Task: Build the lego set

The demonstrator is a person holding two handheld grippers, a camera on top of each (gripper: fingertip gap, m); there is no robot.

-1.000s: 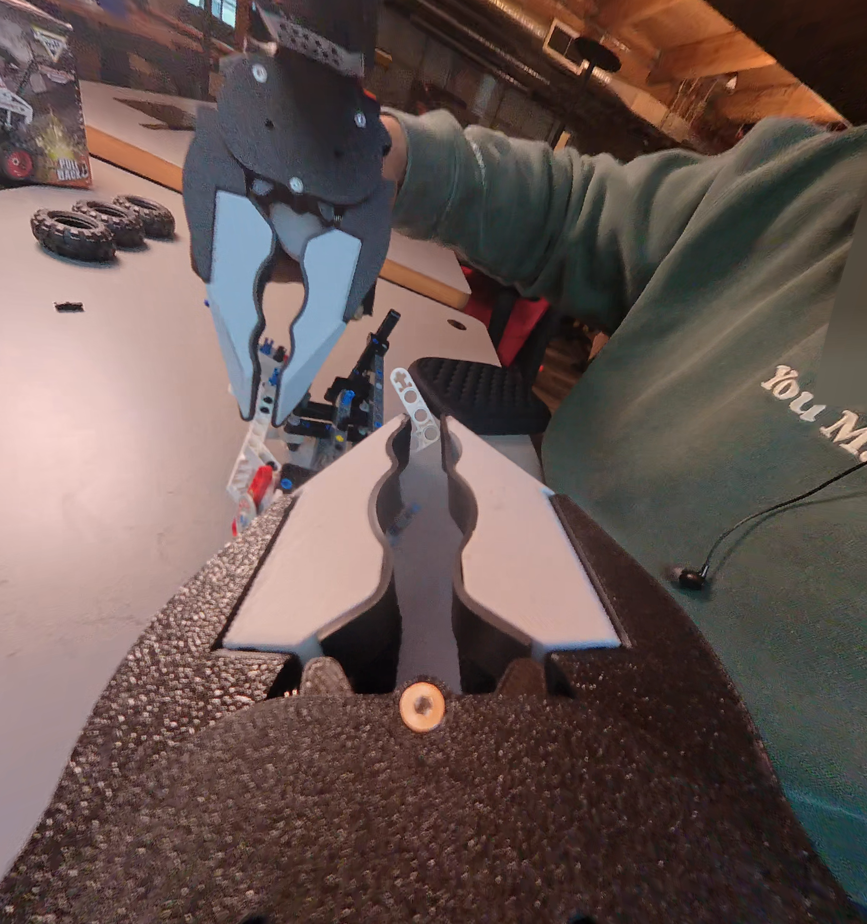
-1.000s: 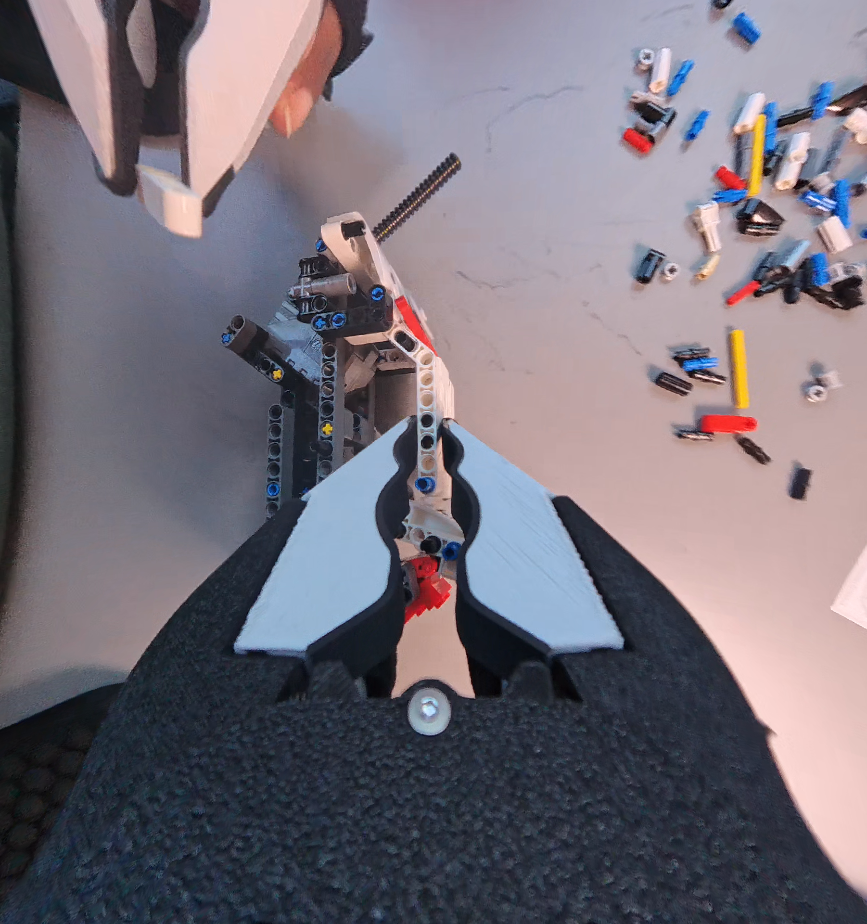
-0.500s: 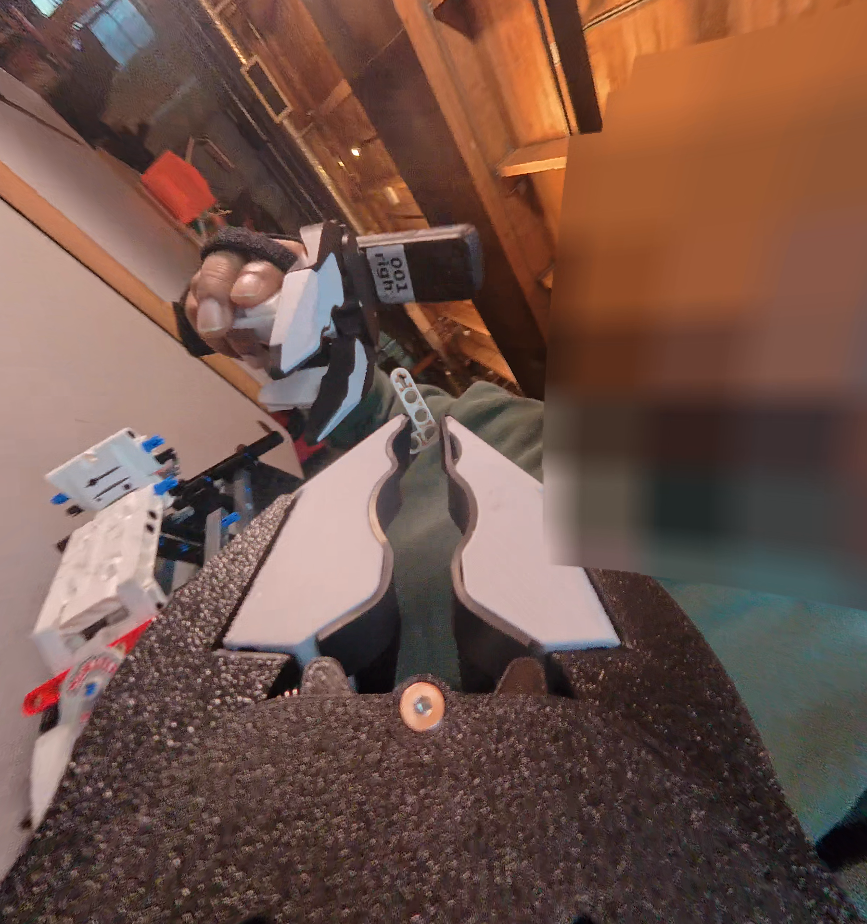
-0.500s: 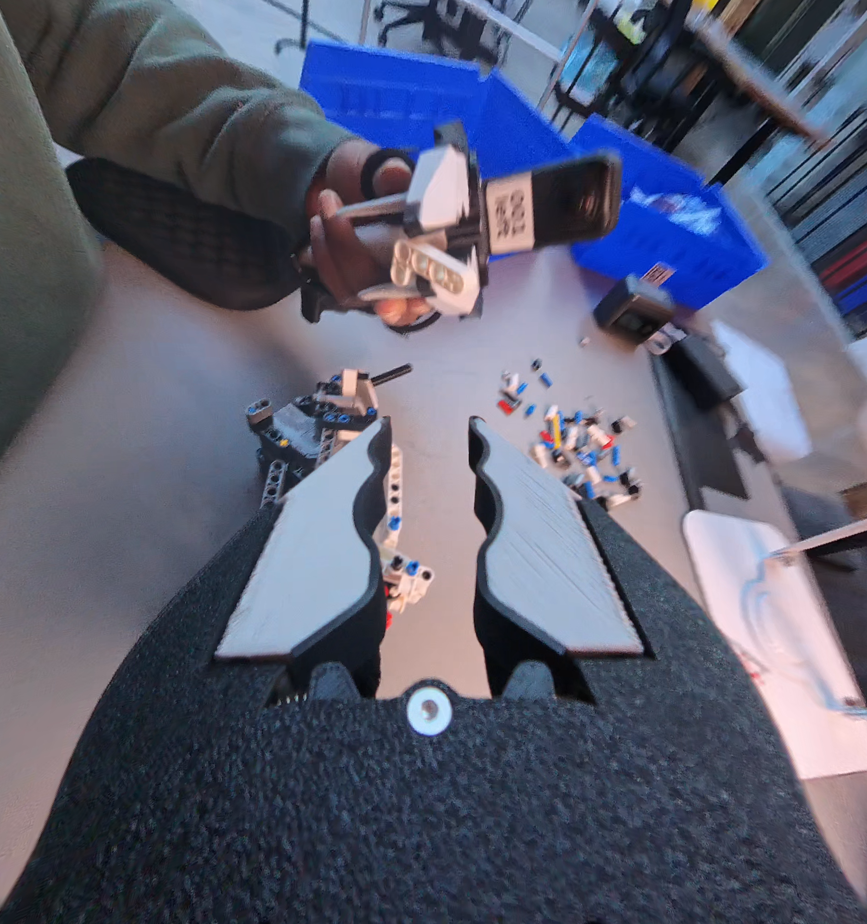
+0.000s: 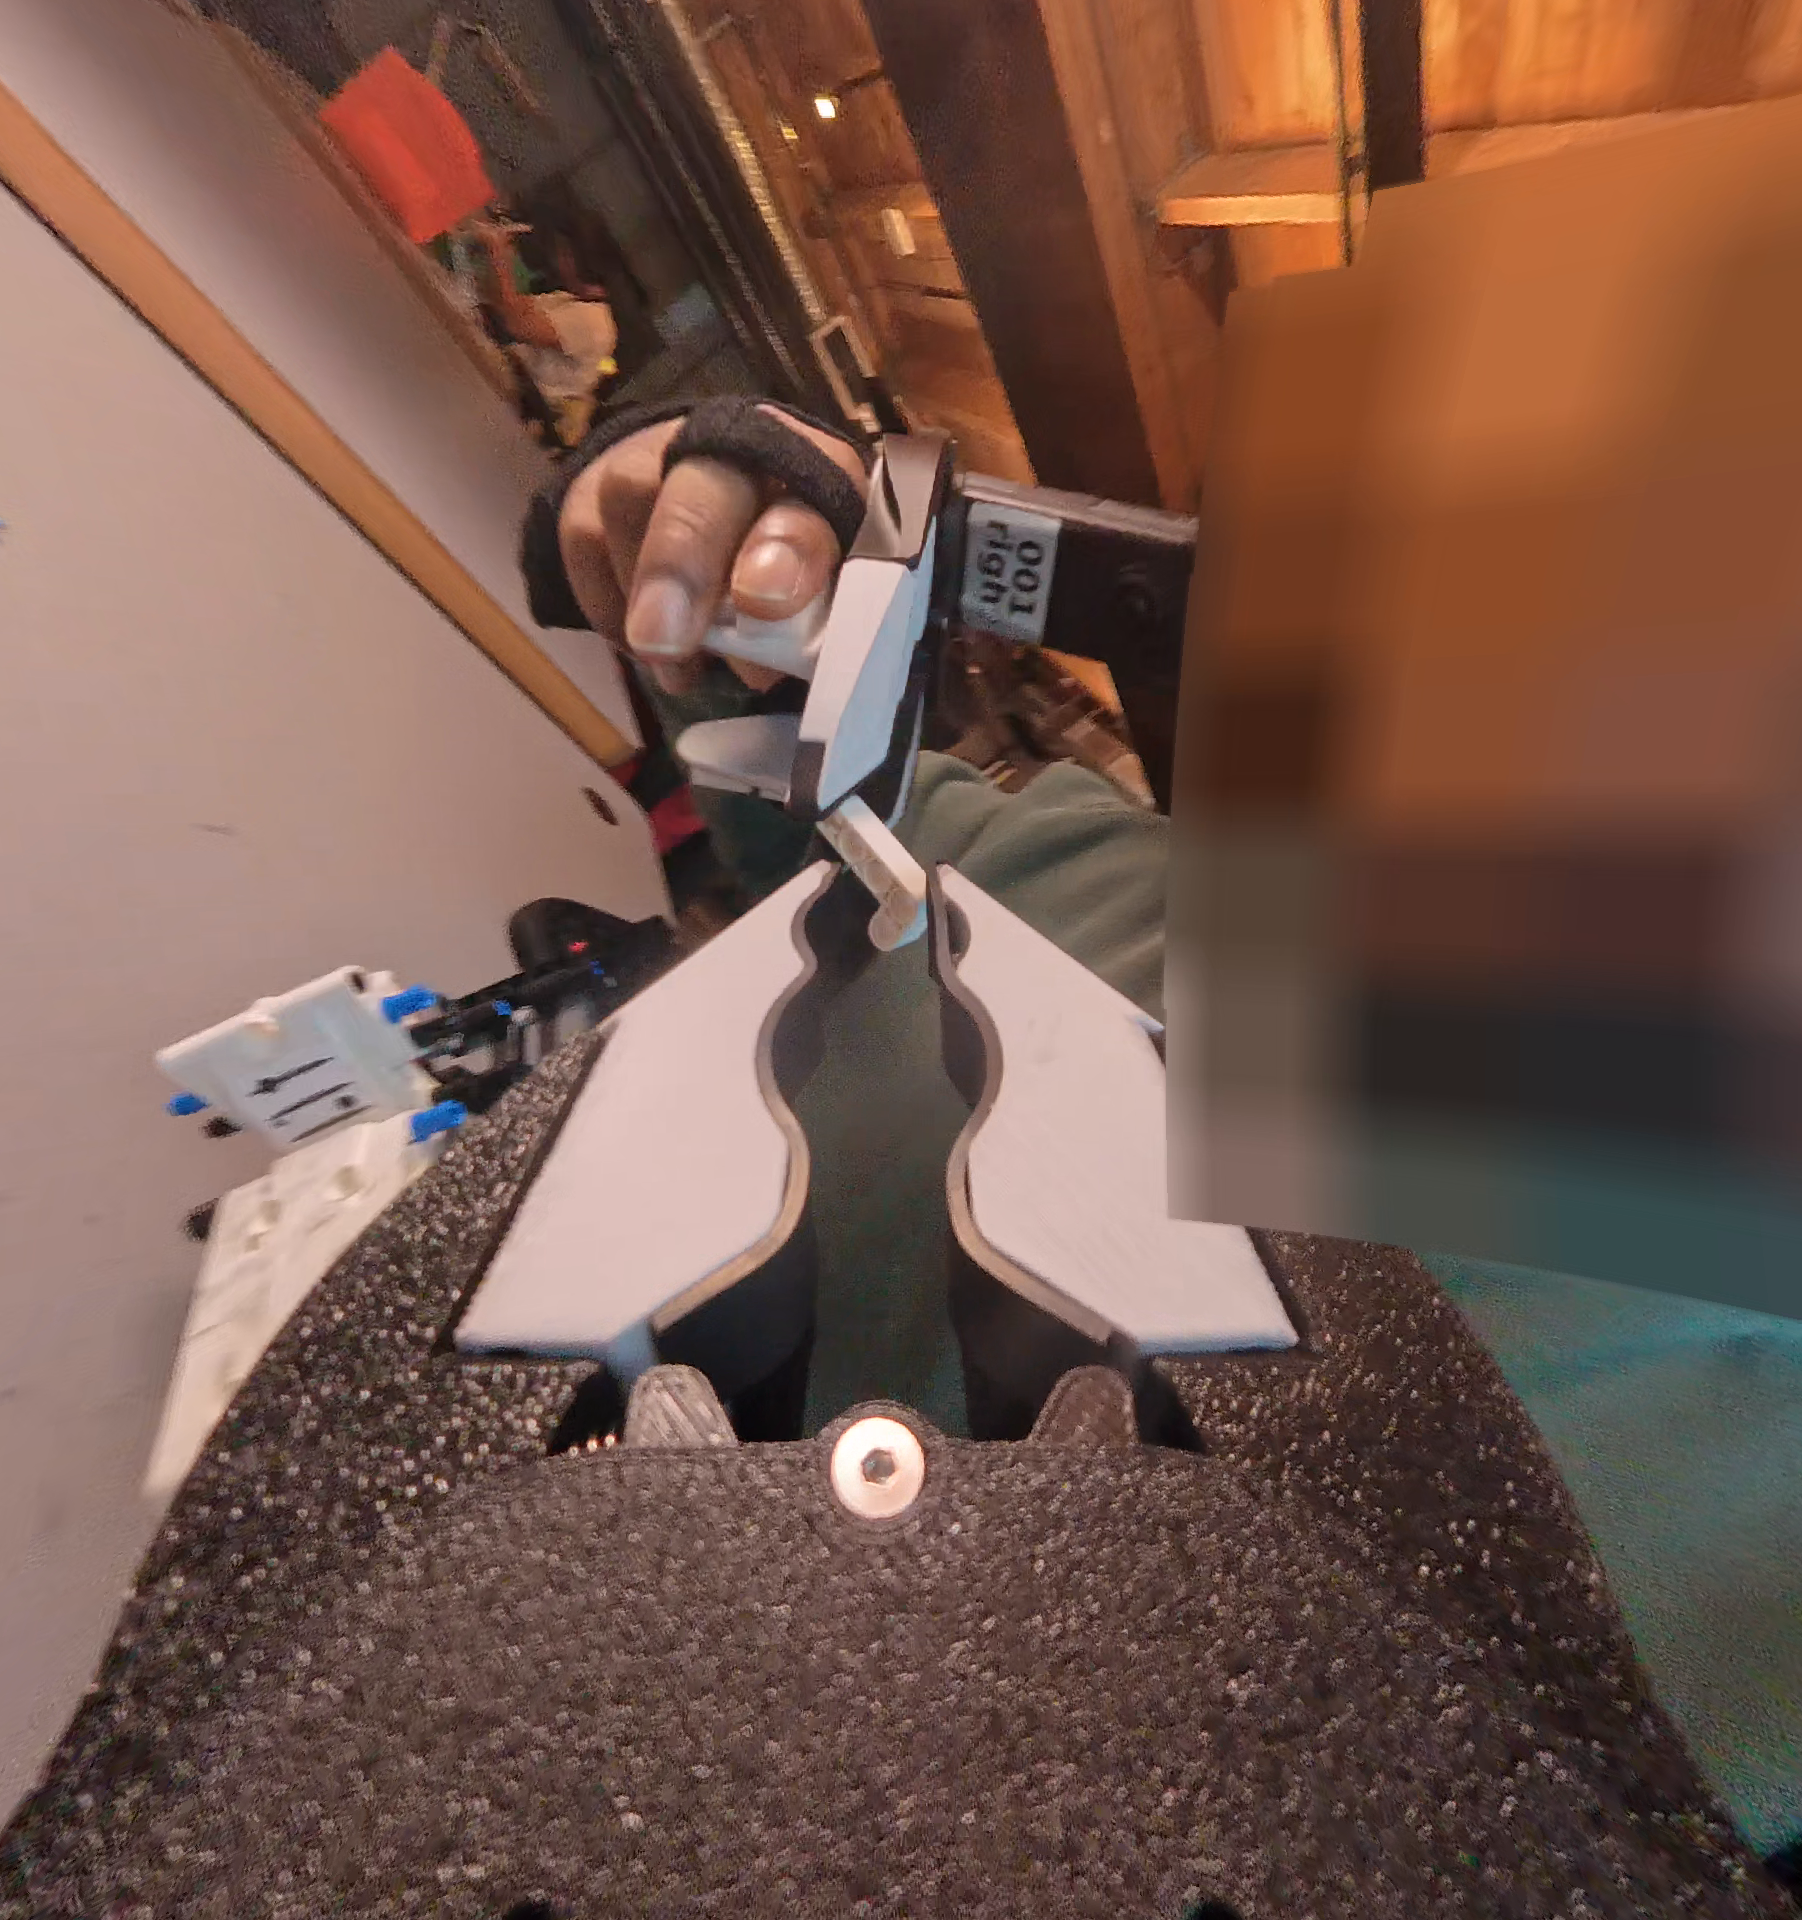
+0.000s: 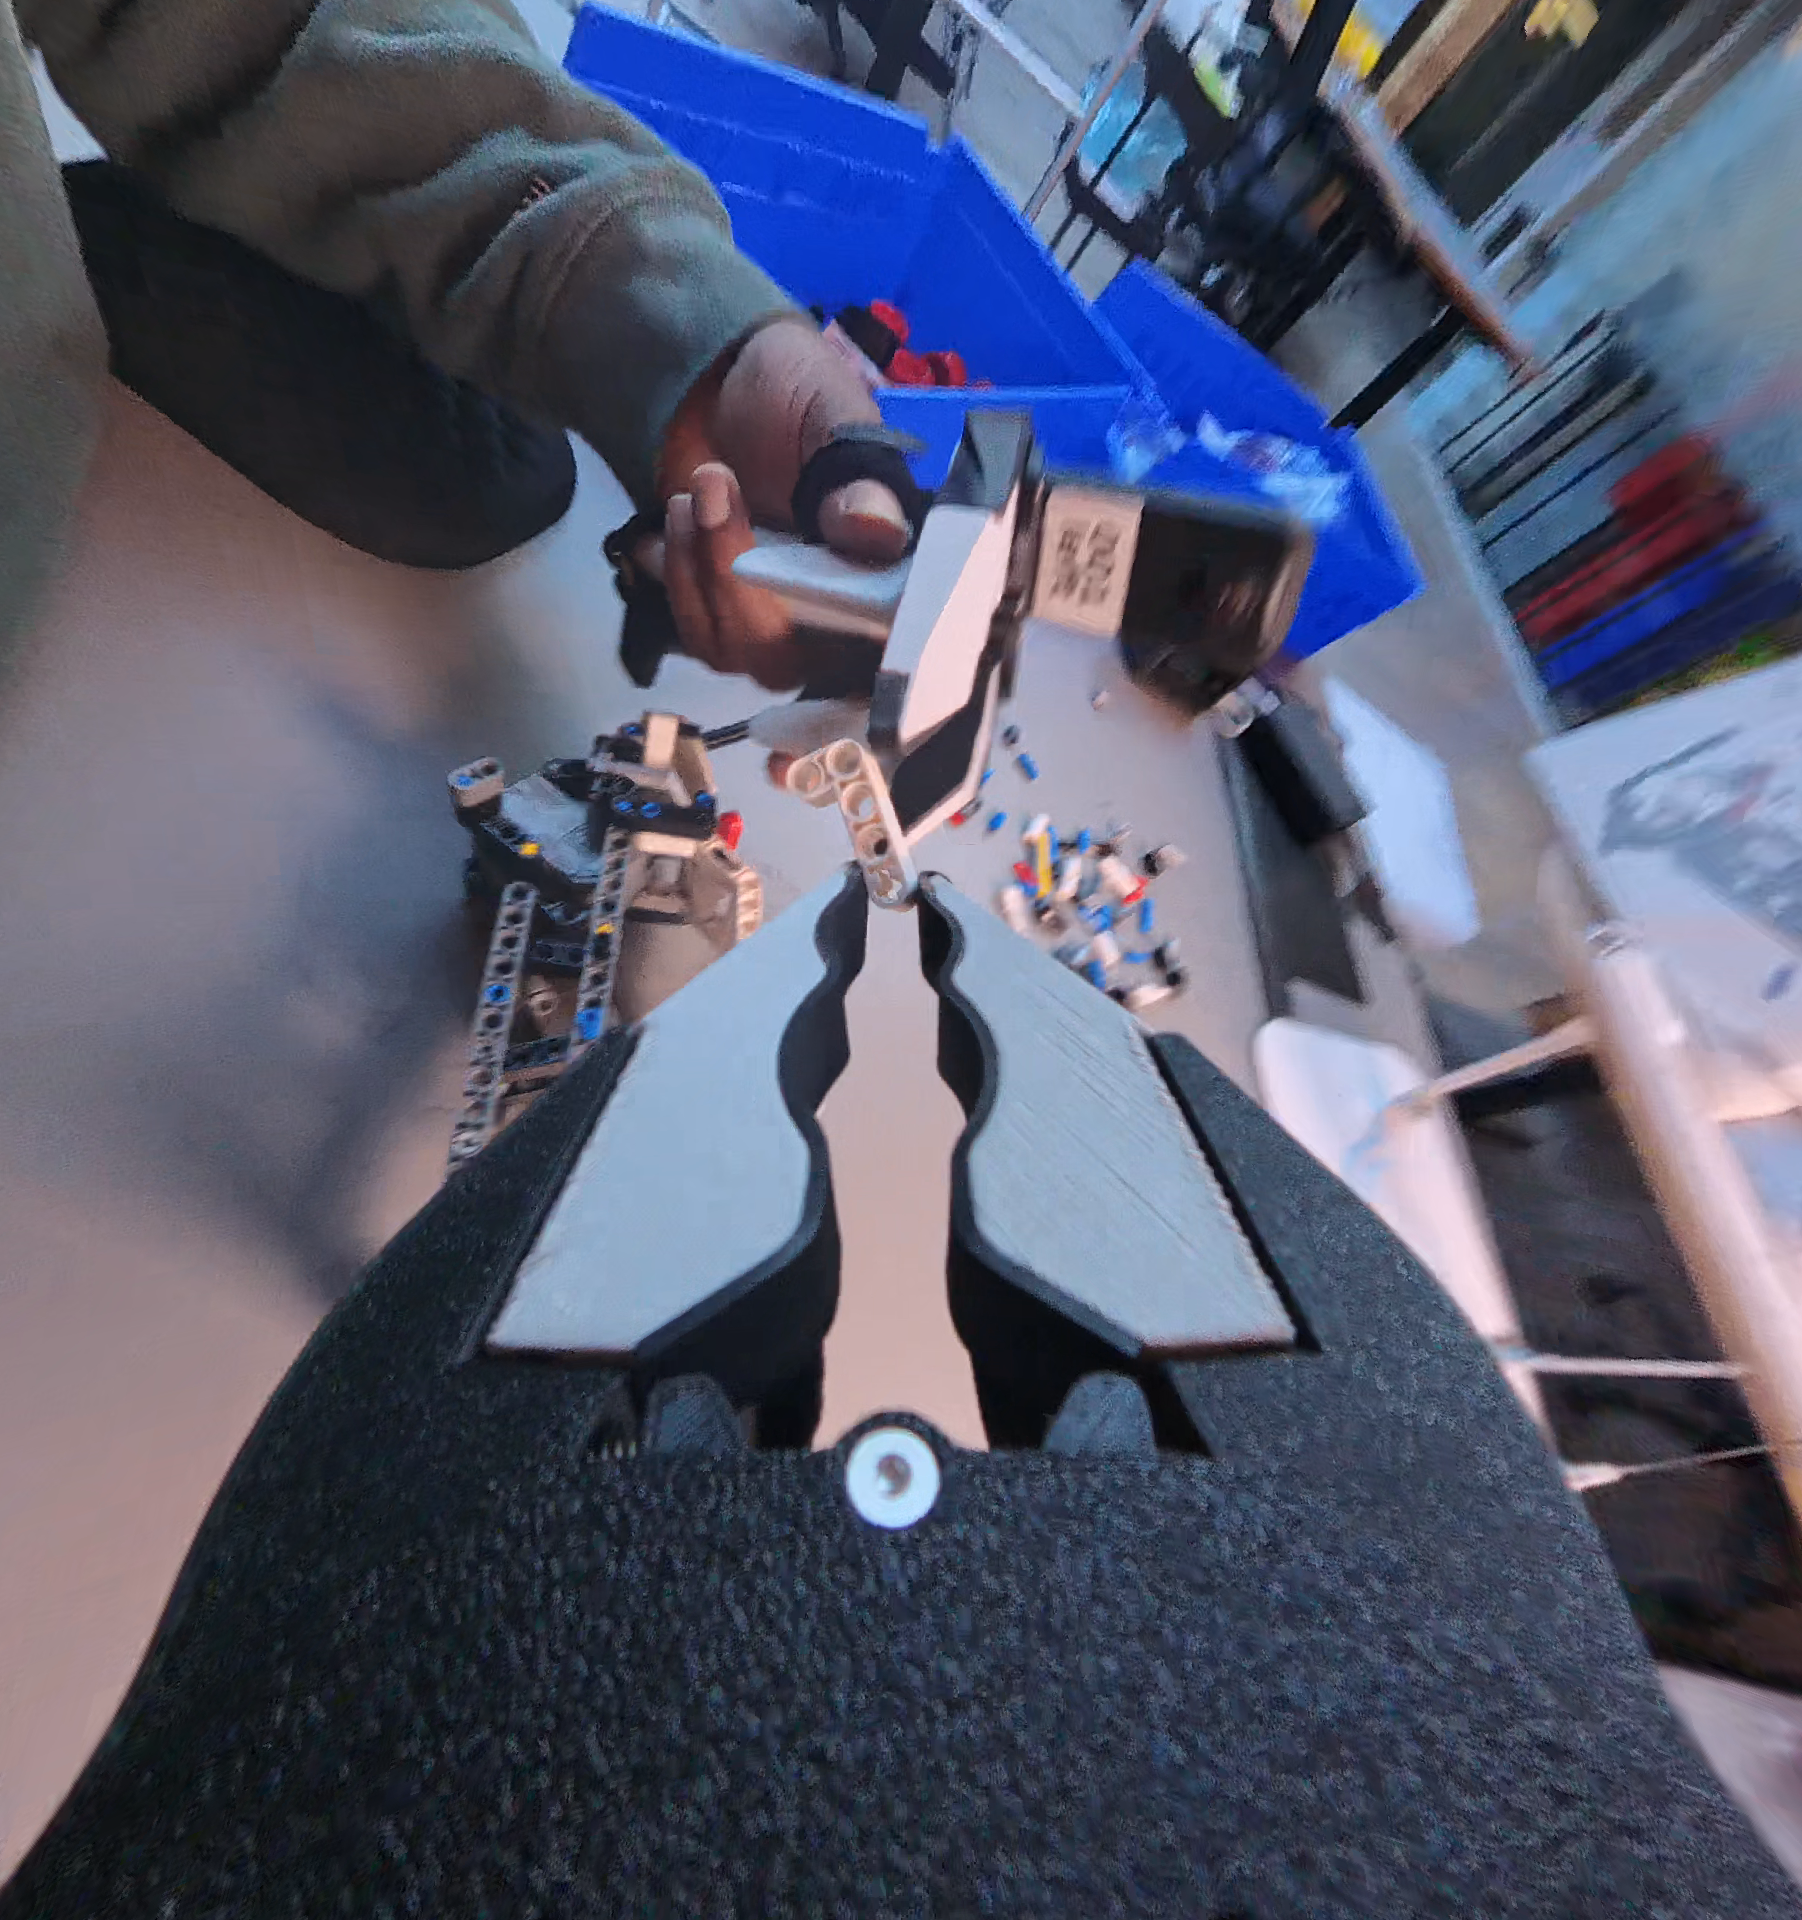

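A small white angled lego beam point(image 5: 892, 883) hangs in the air between both grippers. My left gripper point(image 5: 881, 888) has its jaws narrow around the beam's lower end. My right gripper point(image 6: 892, 883) is shut on the beam's other end point(image 6: 861, 805). Each gripper shows in the other's view: the right one point(image 5: 824, 805) comes in from above, the left one point(image 6: 928, 810) from the upper right. The half-built lego model point(image 6: 606, 842) lies on the grey table below, free of both grippers. Its white panel with blue pins point(image 5: 294, 1081) shows at the left.
A pile of small loose lego pieces point(image 6: 1084, 914) lies right of the model. Blue bins point(image 6: 876, 208) stand beyond the table. A black device point(image 6: 1302, 769) and white sheets point(image 6: 1396, 831) lie at the right. The person's green sleeve point(image 6: 461, 208) reaches in from the upper left.
My right gripper let go of the model, rose off the table, opened, and has now closed on the free end of the beam. My left gripper swung upward, still holding the beam.
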